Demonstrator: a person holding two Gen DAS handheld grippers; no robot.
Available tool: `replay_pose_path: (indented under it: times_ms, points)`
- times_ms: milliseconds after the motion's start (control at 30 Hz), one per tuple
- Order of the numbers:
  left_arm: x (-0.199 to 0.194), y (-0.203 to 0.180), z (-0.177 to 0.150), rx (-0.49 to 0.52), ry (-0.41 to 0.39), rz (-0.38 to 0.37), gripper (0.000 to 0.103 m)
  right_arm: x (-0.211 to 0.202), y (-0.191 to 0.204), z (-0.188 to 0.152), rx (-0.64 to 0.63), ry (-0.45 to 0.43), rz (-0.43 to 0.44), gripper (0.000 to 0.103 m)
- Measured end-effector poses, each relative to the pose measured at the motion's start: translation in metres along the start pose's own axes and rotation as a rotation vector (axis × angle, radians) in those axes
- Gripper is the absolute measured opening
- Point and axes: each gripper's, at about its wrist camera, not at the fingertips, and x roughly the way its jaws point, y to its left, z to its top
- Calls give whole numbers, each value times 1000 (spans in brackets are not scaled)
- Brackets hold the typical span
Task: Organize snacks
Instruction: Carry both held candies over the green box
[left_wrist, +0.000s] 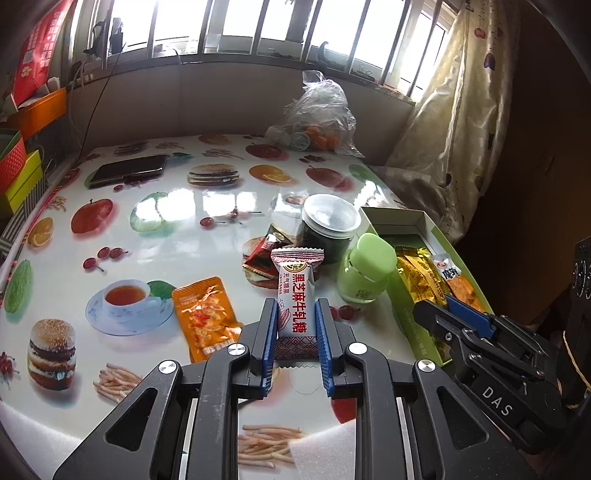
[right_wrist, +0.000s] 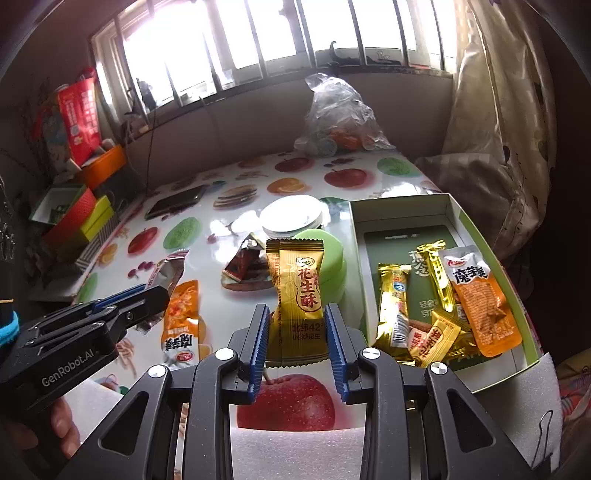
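Note:
My left gripper (left_wrist: 295, 325) is shut on a white nougat packet (left_wrist: 296, 291) with red lettering, held upright above the table. My right gripper (right_wrist: 297, 328) is shut on a gold peanut candy packet (right_wrist: 297, 295), also upright and off the table. A green-rimmed white box (right_wrist: 406, 210) at the right holds several gold packets (right_wrist: 393, 314) and an orange packet (right_wrist: 480, 306). On the fruit-print table lie an orange snack packet (left_wrist: 205, 315) and red-brown wrapped sweets (left_wrist: 260, 258). The right gripper (left_wrist: 443, 314) shows in the left wrist view over the box (left_wrist: 428, 229), and the left gripper (right_wrist: 147, 299) in the right wrist view.
A dark jar with a clear lid (left_wrist: 328, 229) and a pale green jar (left_wrist: 365, 273) stand beside the box. A phone (left_wrist: 129, 170) lies at the far left, a clear plastic bag (left_wrist: 317, 118) at the far edge. Coloured boxes (left_wrist: 18, 173) are stacked left; a curtain (right_wrist: 498, 147) hangs right.

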Motion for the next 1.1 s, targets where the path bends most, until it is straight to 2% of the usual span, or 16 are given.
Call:
replay_pose_path:
  times_ms: [667, 1100]
  points:
    - [18, -71, 7, 102, 26, -108, 21, -17, -76, 5, 82, -19, -127, 29]
    - [46, -114, -1, 157, 107, -182, 21, -6, -122, 3, 108, 27, -215, 29]
